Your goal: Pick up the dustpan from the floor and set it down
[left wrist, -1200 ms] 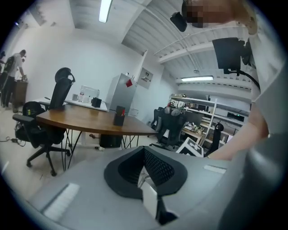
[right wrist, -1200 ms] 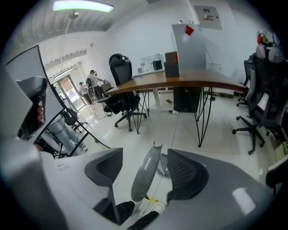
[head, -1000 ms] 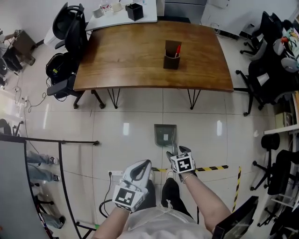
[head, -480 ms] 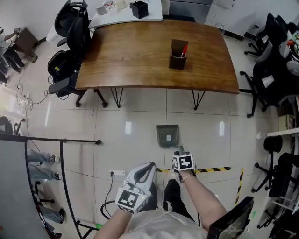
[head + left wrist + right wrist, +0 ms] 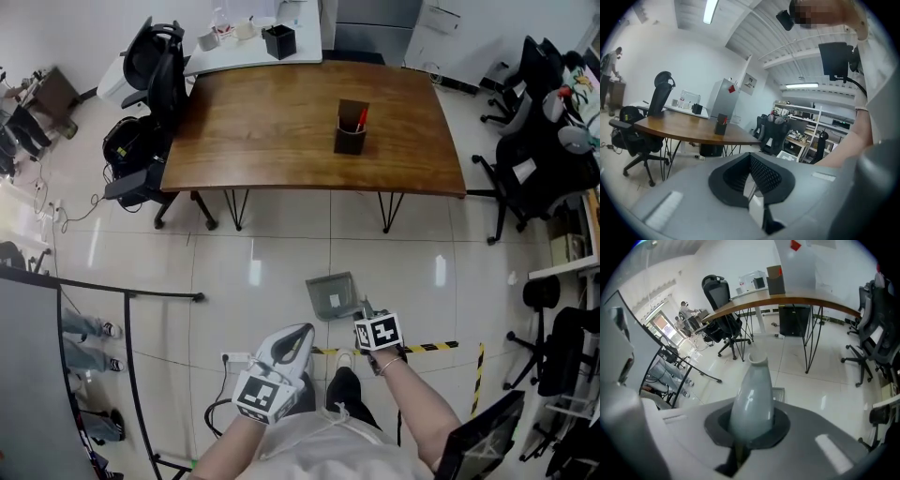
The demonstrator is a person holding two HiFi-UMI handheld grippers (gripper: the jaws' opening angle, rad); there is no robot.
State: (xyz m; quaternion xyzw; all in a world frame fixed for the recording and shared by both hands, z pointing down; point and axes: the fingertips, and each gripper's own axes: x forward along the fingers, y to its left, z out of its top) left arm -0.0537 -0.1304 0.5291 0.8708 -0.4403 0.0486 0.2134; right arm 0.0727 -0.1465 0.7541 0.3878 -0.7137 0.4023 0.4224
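Note:
The grey dustpan [image 5: 333, 295] hangs just over the white tiled floor in front of my feet, turned askew, its mouth toward the table. My right gripper [image 5: 365, 309] is shut on its handle. In the right gripper view the pale, rounded handle [image 5: 752, 397] sticks out from between the jaws of the right gripper [image 5: 739, 448], and a corner of the pan [image 5: 779, 393] shows behind it. My left gripper [image 5: 291, 345] hovers to the left of the pan, apart from it. In the left gripper view the left gripper [image 5: 756, 202] has its pads together with nothing between them.
A brown wooden table [image 5: 281, 122] on thin black legs stands beyond the pan, with a dark pen holder [image 5: 350, 129] on it. Office chairs [image 5: 150, 70] flank it left and right [image 5: 530, 150]. Yellow-black tape [image 5: 431, 345] crosses the floor near my feet. A black railing [image 5: 127, 291] is at left.
The right gripper went from open beside the handle to shut on it. The dustpan has turned askew and come up off the floor with it. The left gripper stayed low at left.

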